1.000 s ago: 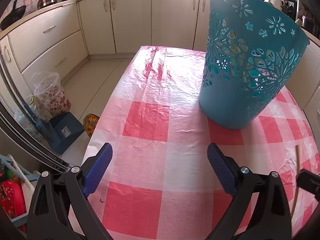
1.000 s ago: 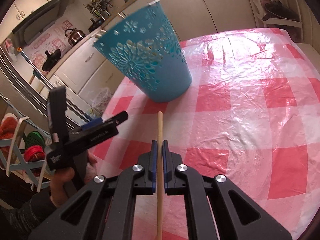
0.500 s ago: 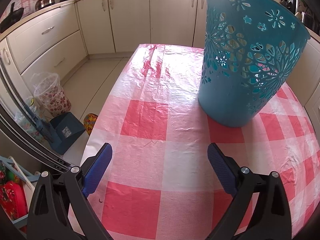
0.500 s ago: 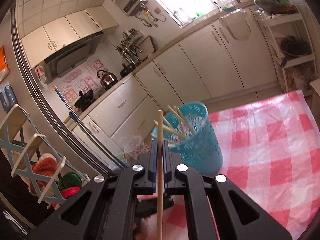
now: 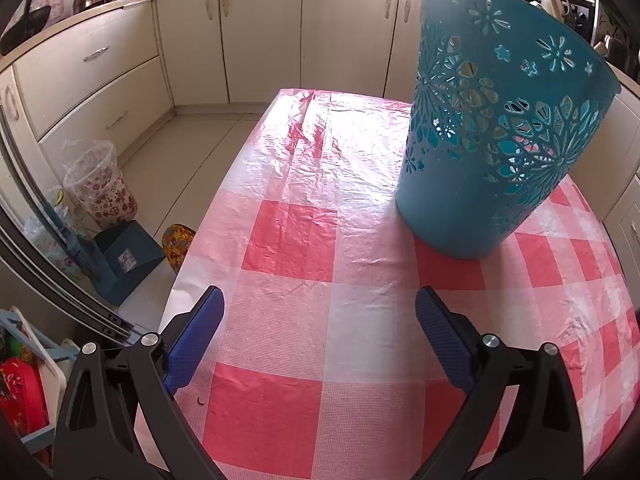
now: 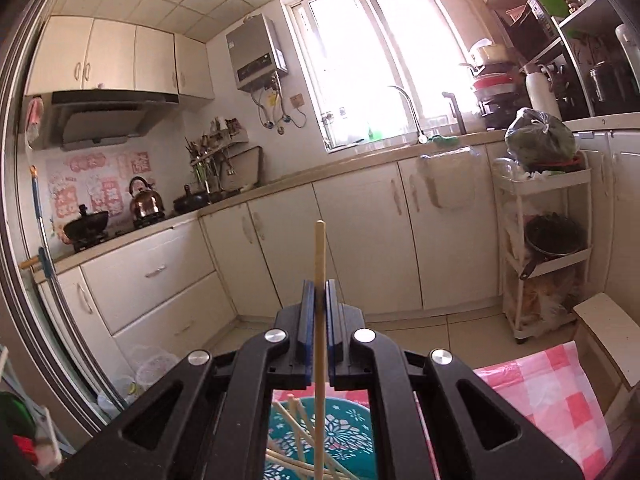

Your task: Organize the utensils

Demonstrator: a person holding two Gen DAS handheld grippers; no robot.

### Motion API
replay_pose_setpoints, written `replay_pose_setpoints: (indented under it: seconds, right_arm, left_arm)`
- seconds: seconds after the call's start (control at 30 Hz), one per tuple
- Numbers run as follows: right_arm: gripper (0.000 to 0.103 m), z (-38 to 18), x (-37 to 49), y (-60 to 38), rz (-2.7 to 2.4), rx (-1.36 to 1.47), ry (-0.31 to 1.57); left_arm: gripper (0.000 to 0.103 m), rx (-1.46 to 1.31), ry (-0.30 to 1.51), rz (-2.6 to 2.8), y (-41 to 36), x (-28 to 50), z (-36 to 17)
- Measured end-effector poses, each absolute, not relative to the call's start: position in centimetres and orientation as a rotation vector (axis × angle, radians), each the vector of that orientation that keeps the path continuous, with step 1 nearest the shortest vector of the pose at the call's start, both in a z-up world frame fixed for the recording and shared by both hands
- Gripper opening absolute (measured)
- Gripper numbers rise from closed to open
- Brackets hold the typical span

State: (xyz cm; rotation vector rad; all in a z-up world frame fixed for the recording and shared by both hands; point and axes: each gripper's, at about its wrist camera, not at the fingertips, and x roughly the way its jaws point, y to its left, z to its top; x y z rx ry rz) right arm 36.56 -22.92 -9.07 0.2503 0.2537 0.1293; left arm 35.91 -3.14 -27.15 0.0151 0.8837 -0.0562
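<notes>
The right gripper [image 6: 319,294] has its jaws clamped on an upright chopstick [image 6: 319,256], top end up, over the basket [image 6: 348,420]; the left gripper's [image 5: 318,320] jaws stand apart.

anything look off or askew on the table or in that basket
Nothing spilled or damaged. The teal basket stands upright on the checked tablecloth; its lean looks like lens distortion. Chopsticks inside lie criss-crossed, not aligned. The right gripper holds one chopstick above it.
</notes>
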Motion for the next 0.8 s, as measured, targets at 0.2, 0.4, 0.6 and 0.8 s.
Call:
replay_pose_setpoints:
  seconds: [0.2,0.4,0.6,0.8]
  right_arm:
    - [0.024,-12.1,34.4,-23.2,0.135,0.230,0.353]
    - [0.067,-11.3,27.4,-23.6,0.167,0.251,0.468]
    - [0.092,-11.3,19.0,-23.8,0.116,0.267,0.661]
    - [0.095,-11.3,11.9,-22.4,0.071,0.222,0.708]
  left_arm:
    - [0.095,-0.021,0.906,-0.054,-2.4,36.1,-27.0]
    - [0.095,-0.032,0.888,-0.055,-1.7,33.2,-23.6]
    - [0.095,0.042,0.866,-0.085,-2.1,27.3,-17.7]
    - [0.095,0.081,0.847,-0.061,-1.4,21.0,-13.8]
